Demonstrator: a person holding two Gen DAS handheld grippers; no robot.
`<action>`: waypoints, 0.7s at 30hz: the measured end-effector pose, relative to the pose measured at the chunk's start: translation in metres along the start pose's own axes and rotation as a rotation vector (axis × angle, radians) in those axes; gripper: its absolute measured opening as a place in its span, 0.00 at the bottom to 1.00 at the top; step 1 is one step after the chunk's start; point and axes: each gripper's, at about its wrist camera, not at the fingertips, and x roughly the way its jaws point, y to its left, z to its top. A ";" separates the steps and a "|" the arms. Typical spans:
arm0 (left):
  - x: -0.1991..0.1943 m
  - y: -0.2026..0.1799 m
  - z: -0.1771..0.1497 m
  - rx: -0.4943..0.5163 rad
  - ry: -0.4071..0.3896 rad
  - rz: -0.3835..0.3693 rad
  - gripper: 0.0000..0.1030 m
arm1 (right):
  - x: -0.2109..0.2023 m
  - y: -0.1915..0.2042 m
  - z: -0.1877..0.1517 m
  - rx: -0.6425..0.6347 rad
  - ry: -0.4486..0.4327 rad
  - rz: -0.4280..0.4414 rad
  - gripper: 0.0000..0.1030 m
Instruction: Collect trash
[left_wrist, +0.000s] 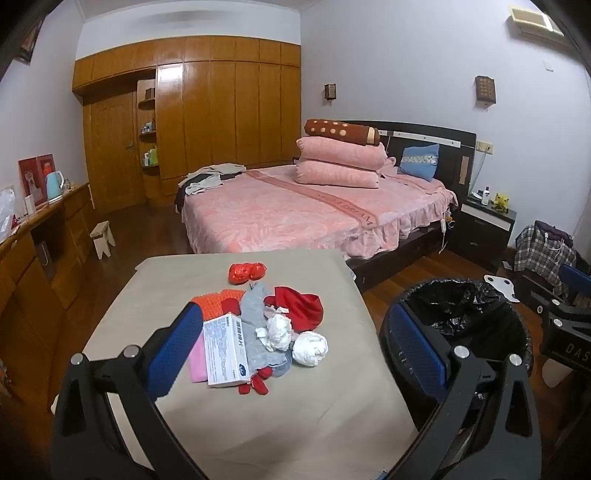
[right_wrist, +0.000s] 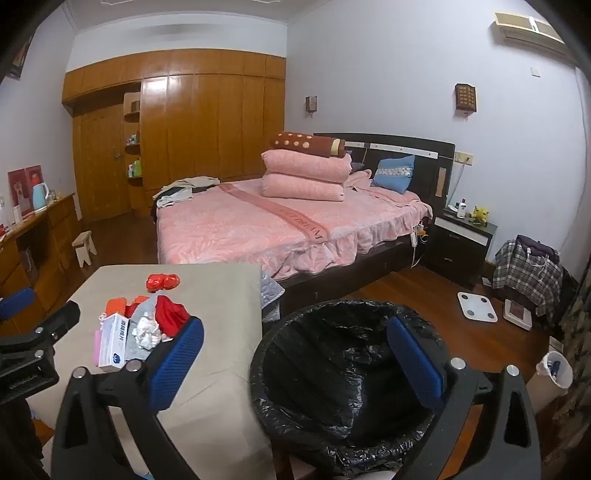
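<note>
A small table with a beige cloth (left_wrist: 229, 424) (right_wrist: 207, 295) carries a pile: a white medicine box (left_wrist: 225, 350) (right_wrist: 112, 341), two crumpled white tissue balls (left_wrist: 310, 348) (left_wrist: 277, 332), a tissue wad (right_wrist: 147, 331), a crinkled red wrapper (left_wrist: 246, 272) (right_wrist: 162, 281), red cloth (left_wrist: 303, 306), grey sock (left_wrist: 255, 306) and an orange knit piece (left_wrist: 216, 302). A bin lined with a black bag (left_wrist: 461, 314) (right_wrist: 343, 373) stands right of the table. My left gripper (left_wrist: 295, 350) hangs open above the pile's near side. My right gripper (right_wrist: 295, 358) is open over the bin's near rim.
A bed with a pink cover (left_wrist: 295, 206) (right_wrist: 258, 221) lies behind the table. A wooden dresser (left_wrist: 37, 258) runs along the left wall, with a small stool (left_wrist: 102, 238) on the floor. A nightstand (right_wrist: 461, 240), a white scale (right_wrist: 477, 306) and a plaid bag (right_wrist: 528, 273) stand right.
</note>
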 end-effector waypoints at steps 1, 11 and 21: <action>0.000 0.000 0.000 0.000 0.001 0.001 0.95 | 0.000 0.000 0.000 0.000 -0.001 -0.001 0.94; 0.001 0.000 0.004 -0.003 -0.007 0.001 0.95 | -0.003 -0.002 0.000 0.005 -0.006 -0.002 0.94; -0.001 0.001 0.002 -0.005 -0.014 -0.001 0.95 | -0.002 -0.001 -0.001 0.002 -0.007 -0.006 0.94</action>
